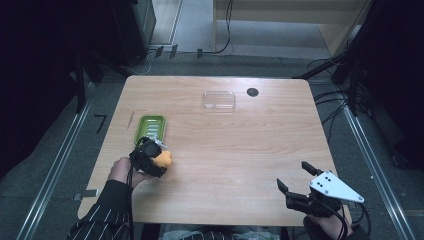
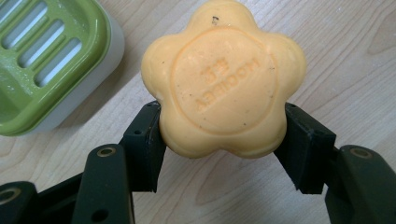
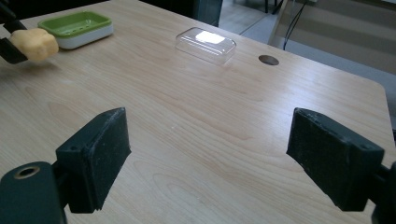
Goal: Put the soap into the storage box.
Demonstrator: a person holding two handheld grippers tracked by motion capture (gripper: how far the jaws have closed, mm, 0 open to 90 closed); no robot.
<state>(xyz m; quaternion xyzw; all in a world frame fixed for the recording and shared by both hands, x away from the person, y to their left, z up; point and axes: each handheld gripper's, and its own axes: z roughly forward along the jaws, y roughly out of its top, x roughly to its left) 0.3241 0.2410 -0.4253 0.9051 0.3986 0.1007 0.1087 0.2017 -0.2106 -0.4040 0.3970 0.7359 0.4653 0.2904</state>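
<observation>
Your left gripper (image 2: pixel 223 140) is pinching the orange flower-shaped bar of soap (image 2: pixel 223 79) by its lower lobes, one black jaw pressed in on each side. The soap hangs just above the light wooden table (image 1: pixel 240 145), near its left edge and just beside the near end of the green slatted soap dish on its white base (image 1: pixel 151 128).

Your right gripper (image 3: pixel 208 161) sits near the table's front right corner with its jaws spread wide and nothing between them. The clear plastic lid (image 1: pixel 219 100) lies well apart, toward the far edge, beside the small dark round hole (image 1: pixel 252 92) in the tabletop.

What could go wrong from here, as far as I can judge:

- The grip is low on the soap, and most of the bar stands beyond the pads. Soap is slick and the lobes are rounded, so a quick swing or a tilt could let it pivot or squirt out.
- The dish looks light. If you come in low, the soap or a jaw could catch its rim and push it toward the left edge.
- If you release it off-centre, the bar may rest on the rim and slide out.
- Squeezing harder would likely dent the soap.
</observation>
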